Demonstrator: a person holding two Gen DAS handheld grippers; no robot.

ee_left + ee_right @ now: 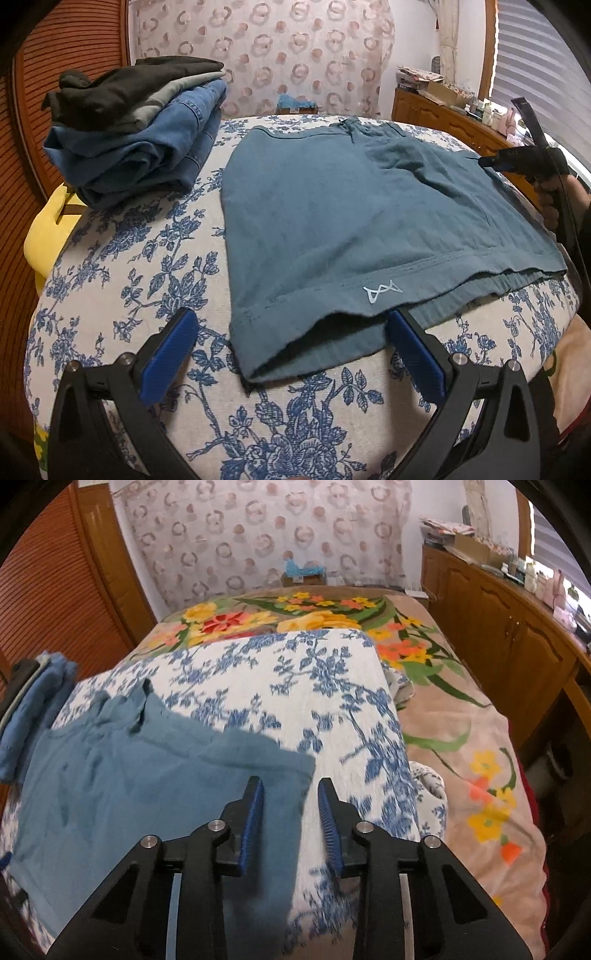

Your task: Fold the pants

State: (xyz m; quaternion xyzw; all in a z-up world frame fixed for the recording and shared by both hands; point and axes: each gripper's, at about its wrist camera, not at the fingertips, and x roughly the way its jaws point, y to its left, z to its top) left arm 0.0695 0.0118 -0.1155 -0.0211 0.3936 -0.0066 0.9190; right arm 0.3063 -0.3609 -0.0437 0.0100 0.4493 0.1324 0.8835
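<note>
Teal pants (351, 221) lie flat on the blue-floral cloth, folded leg over leg, with a small white logo (382, 290) near the hem. My left gripper (291, 328) is open, its blue pads on either side of the near hem corner, low over the cloth. In the right wrist view the pants (129, 775) fill the lower left. My right gripper (290, 786) is open over the pants' right corner edge, holding nothing. It also shows in the left wrist view (491, 162) at the far right edge of the pants.
A stack of folded clothes (136, 129), jeans under dark garments, sits at the back left. The floral-cloth board (295, 672) lies on a bed with a flowered blanket (461, 709). A wooden cabinet (509, 627) runs along the right; a louvred door (55, 92) stands at the left.
</note>
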